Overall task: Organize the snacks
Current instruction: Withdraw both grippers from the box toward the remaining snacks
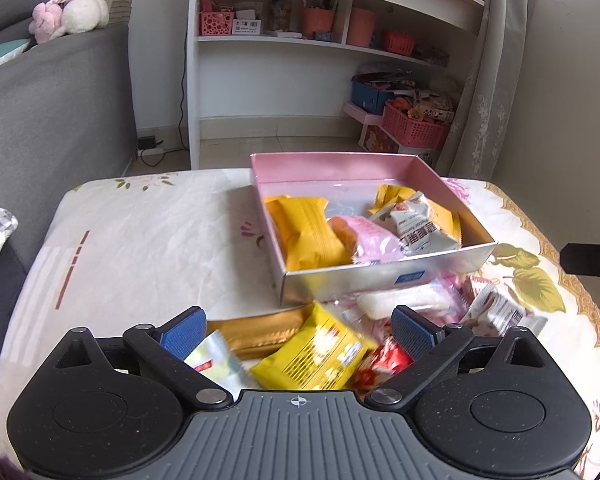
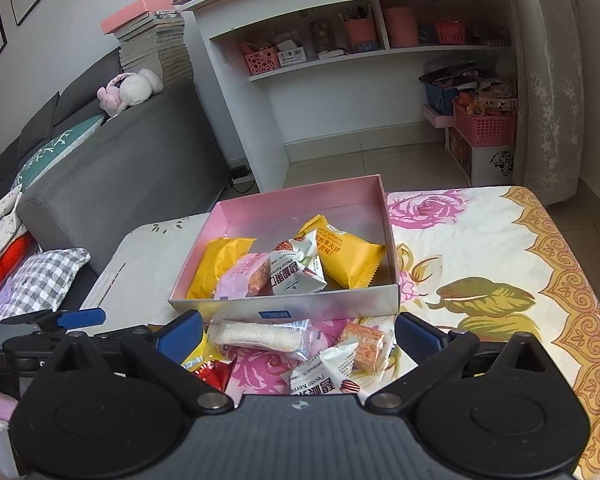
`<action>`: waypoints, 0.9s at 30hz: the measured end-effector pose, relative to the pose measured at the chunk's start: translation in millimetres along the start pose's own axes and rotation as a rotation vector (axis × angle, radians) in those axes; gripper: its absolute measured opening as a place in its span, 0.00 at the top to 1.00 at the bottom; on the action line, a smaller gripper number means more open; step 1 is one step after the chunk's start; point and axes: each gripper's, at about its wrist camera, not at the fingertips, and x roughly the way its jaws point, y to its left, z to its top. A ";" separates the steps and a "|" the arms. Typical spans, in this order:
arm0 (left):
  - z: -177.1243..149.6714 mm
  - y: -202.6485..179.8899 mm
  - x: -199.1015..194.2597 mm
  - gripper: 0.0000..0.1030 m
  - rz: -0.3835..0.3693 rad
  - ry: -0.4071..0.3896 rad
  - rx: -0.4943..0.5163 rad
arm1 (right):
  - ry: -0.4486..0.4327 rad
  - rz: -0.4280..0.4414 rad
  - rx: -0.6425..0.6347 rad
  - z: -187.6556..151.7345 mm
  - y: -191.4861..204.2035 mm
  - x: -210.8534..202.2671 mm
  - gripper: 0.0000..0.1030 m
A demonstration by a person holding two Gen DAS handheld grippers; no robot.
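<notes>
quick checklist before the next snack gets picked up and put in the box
1. Left gripper open and empty: ok.
2. Right gripper open and empty: ok.
3. Pink box has spare room at its far end: ok.
4. Loose snacks in front of the box, such as the yellow packet and pecan packet: ok.
5. Packets lie apart for a clean single grab: not ok, they overlap.
6. Packets intact: cannot tell.

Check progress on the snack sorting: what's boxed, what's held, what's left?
Done: the pink box holds about five packets, including two yellow ones. In hand: nothing; left hand-held gripper and right hand-held gripper are both open. Left: loose packets before the box, including a rice cracker and a pecan packet.
</notes>
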 end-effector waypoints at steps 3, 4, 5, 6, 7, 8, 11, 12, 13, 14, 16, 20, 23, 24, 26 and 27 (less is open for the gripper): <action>-7.5 10.3 -5.7 0.03 0.000 0.006 -0.006 | 0.002 -0.015 -0.010 -6.4 -3.8 -2.9 0.06; -9.6 13.2 -7.3 0.03 0.000 0.007 -0.008 | 0.002 -0.020 -0.013 -8.3 -4.8 -3.5 0.06; -11.6 16.0 -8.6 0.03 0.001 0.008 -0.009 | 0.001 -0.027 -0.017 -10.6 -5.5 -4.6 0.06; -13.4 18.6 -9.8 0.03 0.000 0.010 -0.010 | -0.001 -0.034 -0.021 -12.6 -6.1 -5.5 0.06; -15.9 21.6 -11.0 0.03 0.001 0.010 -0.009 | -0.004 -0.044 -0.022 -15.3 -7.0 -6.2 0.06; -18.2 24.2 -12.1 0.03 0.003 0.011 -0.007 | -0.007 -0.051 -0.022 -17.5 -7.5 -6.7 0.06; -26.5 31.7 -14.6 0.03 0.011 0.014 0.008 | -0.008 -0.055 -0.014 -25.6 -7.9 -8.1 0.06; -30.1 34.5 -15.4 0.03 0.013 0.014 0.013 | -0.009 -0.051 -0.011 -28.1 -7.6 -8.6 0.06; -33.0 37.5 -15.8 0.03 0.014 0.015 0.017 | -0.013 -0.044 -0.013 -32.1 -6.7 -9.8 0.06; -36.1 40.5 -16.3 0.03 0.014 0.016 0.022 | -0.017 -0.037 -0.018 -35.6 -5.3 -10.6 0.06; -42.5 46.4 -17.3 0.03 0.006 0.011 0.038 | -0.027 -0.022 -0.036 -43.1 -1.5 -11.6 0.06; -56.3 55.1 -16.8 0.03 -0.001 -0.004 0.112 | -0.032 0.010 -0.103 -61.2 9.9 -10.5 0.06; -64.7 60.0 -13.9 0.03 0.005 -0.011 0.162 | -0.031 0.038 -0.169 -74.0 19.1 -8.7 0.06; -66.8 61.5 -12.4 0.03 0.004 -0.013 0.175 | -0.032 0.048 -0.192 -77.6 22.7 -8.0 0.06; -70.5 64.2 -6.6 0.03 0.005 0.000 0.206 | -0.029 0.067 -0.238 -84.5 29.6 -6.1 0.06; -72.1 65.1 -3.1 0.03 0.010 0.010 0.221 | -0.026 0.078 -0.267 -87.9 34.4 -5.4 0.06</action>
